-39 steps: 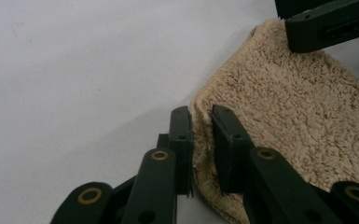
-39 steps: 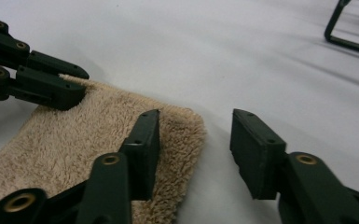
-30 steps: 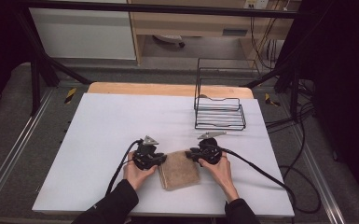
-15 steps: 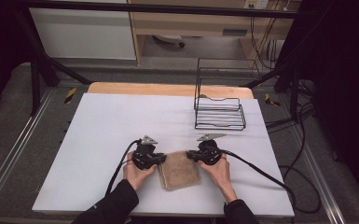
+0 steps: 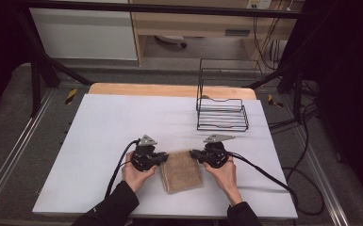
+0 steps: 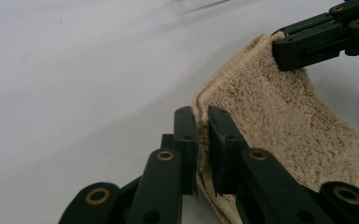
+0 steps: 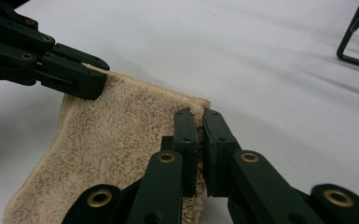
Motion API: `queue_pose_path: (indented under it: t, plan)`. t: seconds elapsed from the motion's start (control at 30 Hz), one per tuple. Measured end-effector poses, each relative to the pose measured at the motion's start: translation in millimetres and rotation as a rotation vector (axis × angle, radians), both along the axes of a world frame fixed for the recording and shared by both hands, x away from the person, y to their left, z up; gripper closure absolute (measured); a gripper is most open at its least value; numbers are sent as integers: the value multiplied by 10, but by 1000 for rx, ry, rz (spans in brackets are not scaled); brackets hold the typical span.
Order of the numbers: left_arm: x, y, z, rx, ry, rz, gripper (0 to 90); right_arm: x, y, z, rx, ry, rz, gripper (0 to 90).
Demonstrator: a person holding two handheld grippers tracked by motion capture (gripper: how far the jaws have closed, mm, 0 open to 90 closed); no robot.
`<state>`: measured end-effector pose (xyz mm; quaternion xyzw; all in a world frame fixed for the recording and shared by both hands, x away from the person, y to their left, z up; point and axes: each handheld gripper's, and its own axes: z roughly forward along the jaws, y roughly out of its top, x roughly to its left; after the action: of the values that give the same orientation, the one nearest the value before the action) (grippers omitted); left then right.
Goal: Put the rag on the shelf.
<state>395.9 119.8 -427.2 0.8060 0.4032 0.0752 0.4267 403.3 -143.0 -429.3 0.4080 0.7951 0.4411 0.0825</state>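
A folded beige towel (image 5: 181, 170) lies flat on the white table (image 5: 108, 122), near its front edge. My left gripper (image 5: 164, 157) is shut on the towel's far left corner; in the left gripper view the towel (image 6: 279, 112) has its hem pinched between my jaws (image 6: 202, 119). My right gripper (image 5: 194, 153) is shut on the far right corner, and the right gripper view shows the towel (image 7: 116, 135) with its edge clamped between that gripper's (image 7: 199, 122) jaws. Each gripper view also shows the other gripper's fingers (image 6: 307, 42) (image 7: 70, 74) on the opposite corner.
A black wire rack (image 5: 221, 110) stands at the table's back right. Cables trail from both grippers toward the front and right edges. A wooden strip (image 5: 169, 89) borders the table's far edge.
Both grippers have edged slightly toward each other at the towel's far corners; the towel stays flat in the same place.
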Motion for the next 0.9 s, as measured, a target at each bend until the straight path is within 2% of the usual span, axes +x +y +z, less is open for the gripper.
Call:
queue_pose_path:
  t: [0.2, 0.53, 0.9]
  plan:
    - [-44, -6, 73, -2, -29, -6, 819, -53, -27, 68, 14, -21, -2, 856]
    - [-116, -8, 225, -44, -64, -17, 819, -122, -82, 199, 46, -62, -4, 857]
    - [-191, -6, 382, -66, -113, -28, 820, -201, -139, 341, 76, -106, -3, 859]
